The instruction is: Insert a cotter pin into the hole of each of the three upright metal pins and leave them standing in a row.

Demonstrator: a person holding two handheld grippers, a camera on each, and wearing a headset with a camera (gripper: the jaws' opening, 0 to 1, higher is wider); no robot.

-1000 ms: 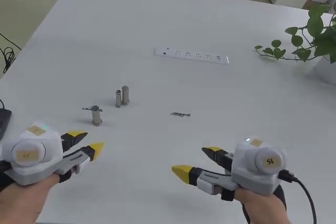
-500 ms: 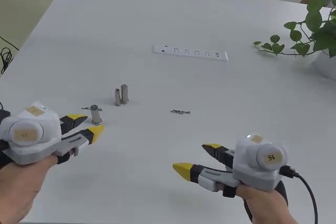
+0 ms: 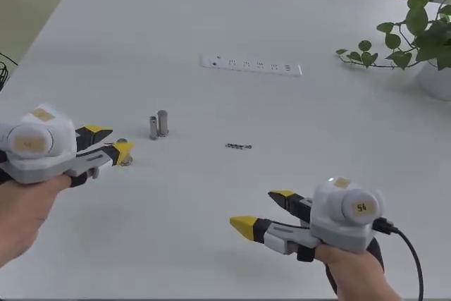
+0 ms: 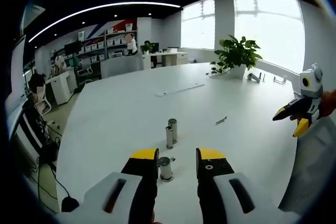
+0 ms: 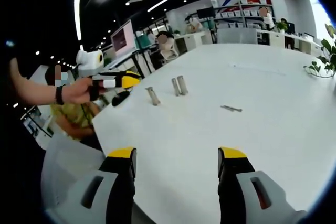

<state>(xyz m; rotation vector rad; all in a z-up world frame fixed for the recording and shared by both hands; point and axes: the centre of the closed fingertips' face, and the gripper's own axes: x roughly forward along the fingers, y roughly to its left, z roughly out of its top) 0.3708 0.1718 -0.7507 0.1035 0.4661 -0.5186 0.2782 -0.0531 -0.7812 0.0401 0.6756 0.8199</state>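
short grey upright metal pin [image 4: 166, 169] sits just by the spread left tongs [image 4: 177, 157]; an off-centre close could topple it. right tongs [image 5: 178, 156] also spread, holding nothing.

I've brought my left gripper [image 3: 111, 139] forward over the tabletop [image 3: 211, 195] to the lone metal pin [image 4: 166, 168]. The pin was well ahead a second ago and now stands just before my parted fingers [image 4: 144, 157].

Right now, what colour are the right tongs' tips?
Yellow; right tongs, best in right gripper view.
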